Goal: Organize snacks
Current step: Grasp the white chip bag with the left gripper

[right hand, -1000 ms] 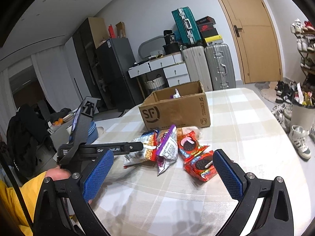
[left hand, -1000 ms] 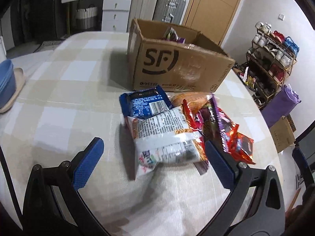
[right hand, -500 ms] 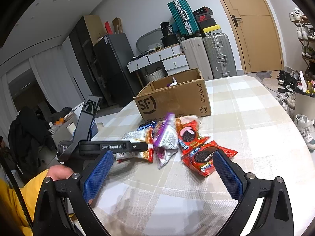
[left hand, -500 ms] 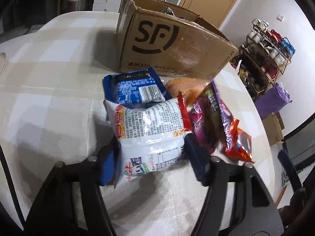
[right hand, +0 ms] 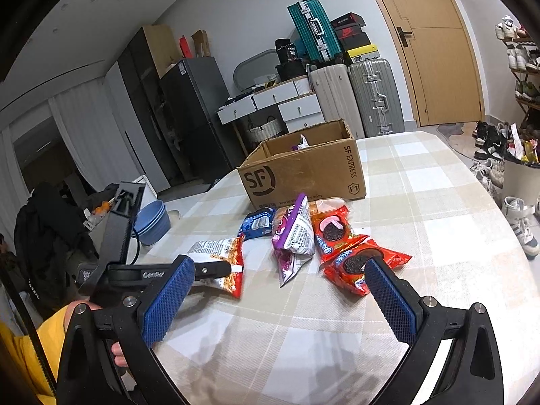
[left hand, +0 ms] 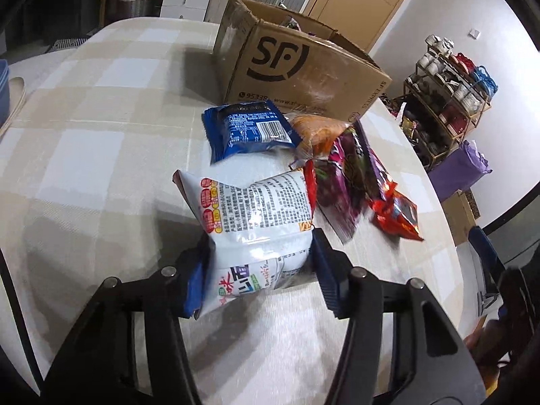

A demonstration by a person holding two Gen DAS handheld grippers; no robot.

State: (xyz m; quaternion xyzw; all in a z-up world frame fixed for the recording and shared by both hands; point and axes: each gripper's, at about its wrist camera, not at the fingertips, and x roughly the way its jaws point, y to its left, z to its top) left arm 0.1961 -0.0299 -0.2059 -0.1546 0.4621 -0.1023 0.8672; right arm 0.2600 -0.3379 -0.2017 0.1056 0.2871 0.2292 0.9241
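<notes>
- The left tool (left hand: pixel 260 270) has its blue pads on either side of the lower end of a white snack bag (left hand: pixel 256 216); its jaws are closing and both pads press into the bag, which bulges between them.
- That white snack bag, red-edged and printed with small text, is at the near end of the snack pile on the checked bench (left hand: pixel 84 155); from the right wrist view its top end tilts up off the cloth.
- The right tool (right hand: pixel 280 290) is wide open with nothing between its pads, hovering over the near part of the bench.
- Just beyond the white bag lies a blue packet (left hand: pixel 249 128), with an orange packet (left hand: pixel 317 131) touching it.
- A purple packet (right hand: pixel 295 233) lies beside two red cookie packets (right hand: pixel 341 246), which overlap each other.
- The cardboard box (right hand: pixel 303 172), open at the top, stands past the pile toward the far edge of the bench; a wrapper shows inside it.
- Stacked blue bowls (right hand: pixel 153 217) sit at the bench's left edge.
- A yellow sleeve (right hand: pixel 23 347) shows behind the left tool's handle.
</notes>
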